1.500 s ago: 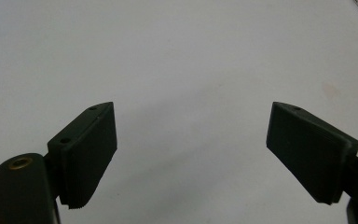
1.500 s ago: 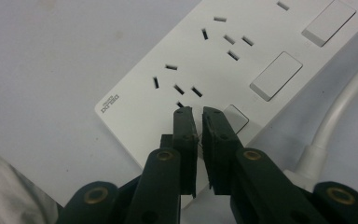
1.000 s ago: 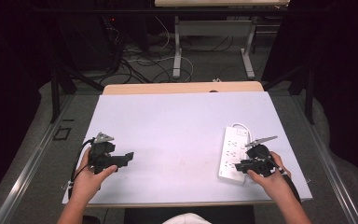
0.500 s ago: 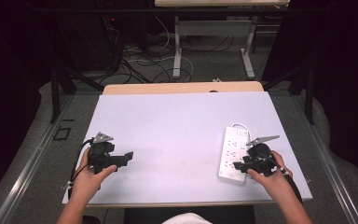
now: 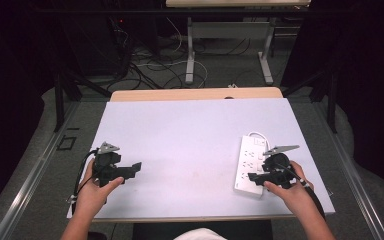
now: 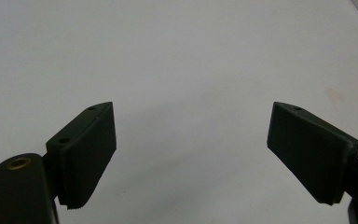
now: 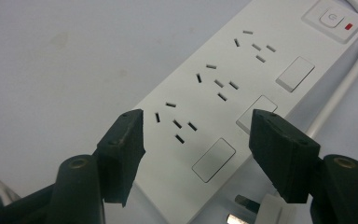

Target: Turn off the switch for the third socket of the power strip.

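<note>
A pale lilac-white sheet [image 5: 190,145] covers the table, with a strip of bare wood [image 5: 195,94] showing along its far edge. Beyond it the room is dark: a grey floor, a tangle of cables [image 5: 150,62] and the white legs of another desk [image 5: 190,50] farther back. A grey metal rail [image 5: 35,172] runs beside the sheet on the left, and black frame legs stand at both far corners.

The middle of the sheet lies bare from front to back — wide open ground between the two hands, and the whole far half is free as well. The near edge sits just under the person's forearms.

The white power strip [image 5: 248,159] lies on the right side of the sheet, lengthwise front to back, its white cord [image 5: 256,135] looping off the far end. In the right gripper view it shows rows of socket slots, a row of rectangular rocker switches [image 7: 294,73] and a master button with a red light [image 7: 335,19]; a white plug with metal pins [image 7: 256,210] lies at its near end.

The right gripper [image 5: 258,176] hovers over the strip's near end; its jaws have just been opening and stand apart astride the strip, pads not pressing it. The left gripper [image 5: 136,167] rests low on the left of the sheet — its jaws stand wide apart over bare surface, holding nothing
</note>
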### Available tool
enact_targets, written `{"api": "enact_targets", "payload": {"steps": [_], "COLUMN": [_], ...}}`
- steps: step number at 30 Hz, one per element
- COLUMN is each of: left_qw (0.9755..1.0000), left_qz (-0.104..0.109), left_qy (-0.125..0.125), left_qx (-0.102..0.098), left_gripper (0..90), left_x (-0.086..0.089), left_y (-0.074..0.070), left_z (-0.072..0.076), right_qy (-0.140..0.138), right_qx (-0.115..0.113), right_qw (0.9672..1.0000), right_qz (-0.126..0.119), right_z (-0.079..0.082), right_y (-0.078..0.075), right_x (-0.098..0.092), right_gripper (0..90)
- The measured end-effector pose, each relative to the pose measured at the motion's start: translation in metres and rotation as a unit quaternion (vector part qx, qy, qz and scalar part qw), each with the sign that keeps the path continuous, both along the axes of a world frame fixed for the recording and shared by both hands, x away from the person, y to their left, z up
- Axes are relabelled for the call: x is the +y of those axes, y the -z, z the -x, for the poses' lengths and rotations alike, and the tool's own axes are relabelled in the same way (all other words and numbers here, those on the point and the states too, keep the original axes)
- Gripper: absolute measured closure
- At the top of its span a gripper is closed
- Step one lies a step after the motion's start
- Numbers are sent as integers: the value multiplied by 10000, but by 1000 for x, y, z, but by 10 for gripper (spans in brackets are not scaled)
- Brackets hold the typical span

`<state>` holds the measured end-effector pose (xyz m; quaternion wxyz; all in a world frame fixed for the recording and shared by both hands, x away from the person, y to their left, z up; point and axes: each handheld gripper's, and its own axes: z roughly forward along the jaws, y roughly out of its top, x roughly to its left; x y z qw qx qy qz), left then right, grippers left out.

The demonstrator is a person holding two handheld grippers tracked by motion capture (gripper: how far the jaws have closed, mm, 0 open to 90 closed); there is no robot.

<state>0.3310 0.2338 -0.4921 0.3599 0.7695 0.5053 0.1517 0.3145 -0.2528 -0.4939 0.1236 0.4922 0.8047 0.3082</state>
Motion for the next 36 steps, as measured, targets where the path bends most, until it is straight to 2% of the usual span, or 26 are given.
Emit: {"api": "enact_targets", "payload": {"steps": [3,9,16,25,27,32,36], "left_qw": [10000,10000,10000,10000,10000,10000,9999], "left_qz": [52,25,54,50,45,55,66], "left_qy": [-43,-25,-45,-46,-11,-12,-12], "left_qx": [-20,-25,-49,-53,-8,-18,-90], "left_gripper": [148,135,115,95,91,80,64], "left_x": [0,2,2,2,3,3,2], "left_y": [0,0,0,0,-1,-1,0], "left_z": [0,0,0,0,0,0,0], "right_qy": [42,41,86,87,99,111,263], "right_qx": [-52,-130,-231,-188,-273,-305,-214], "right_qw": [10000,9999,9997,9998,9996,9995,9994], "right_qz": [-25,14,5,-74,-33,2,-38], "right_z": [0,1,1,2,1,0,-1], "right_y": [-1,-3,-4,-6,-6,-6,-4], "right_x": [-1,-2,-3,-4,-4,-5,-9], "right_gripper": [332,323,274,271,224,224,225]}}
